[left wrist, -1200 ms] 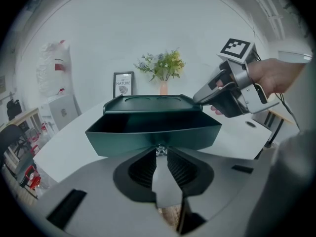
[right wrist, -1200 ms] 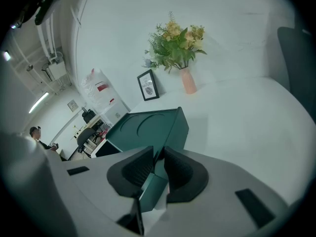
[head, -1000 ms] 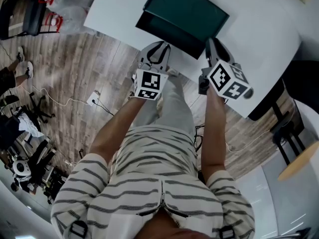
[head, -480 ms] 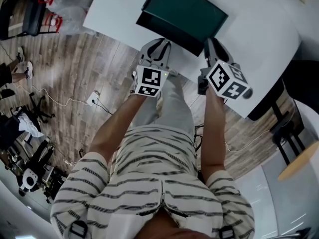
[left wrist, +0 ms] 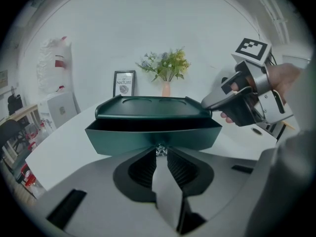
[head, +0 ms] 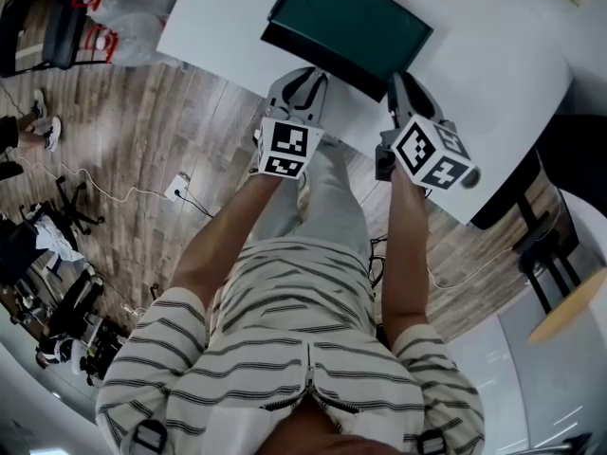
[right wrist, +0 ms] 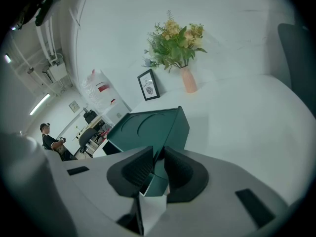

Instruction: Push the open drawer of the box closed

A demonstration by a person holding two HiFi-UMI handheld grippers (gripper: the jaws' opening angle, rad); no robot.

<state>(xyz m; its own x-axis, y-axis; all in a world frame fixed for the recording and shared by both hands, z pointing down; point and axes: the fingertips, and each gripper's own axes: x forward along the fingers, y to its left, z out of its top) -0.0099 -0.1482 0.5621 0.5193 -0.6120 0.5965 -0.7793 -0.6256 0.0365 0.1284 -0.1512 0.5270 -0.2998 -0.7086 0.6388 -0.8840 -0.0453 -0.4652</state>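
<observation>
Dark green box (head: 351, 22) sits at the near edge of the white table (head: 493, 74), drawer side facing the person. Drawer (left wrist: 153, 135) is partly out, its front standing proud of the body with a dark gap above it. Inside of the drawer is in shadow, contents can't be made out. Box top is a shallow tray with two round recesses.

Left gripper (head: 305, 76) is square on the middle of the drawer front, jaws nearly together, tips pinching the small metal knob (left wrist: 160, 150).

Right gripper (right wrist: 158, 150) is at the box's near right corner, jaws part spread and clamped on that corner; green fills the gap between the pads. In the left gripper view its tip meets the top edge of the box at the right end.

At the far edge of the table, behind the box: a vase (left wrist: 166, 89) with flowers (left wrist: 165, 63) in it, and a framed picture (left wrist: 124, 84) just beside it, both upright and well apart from the box.
</observation>
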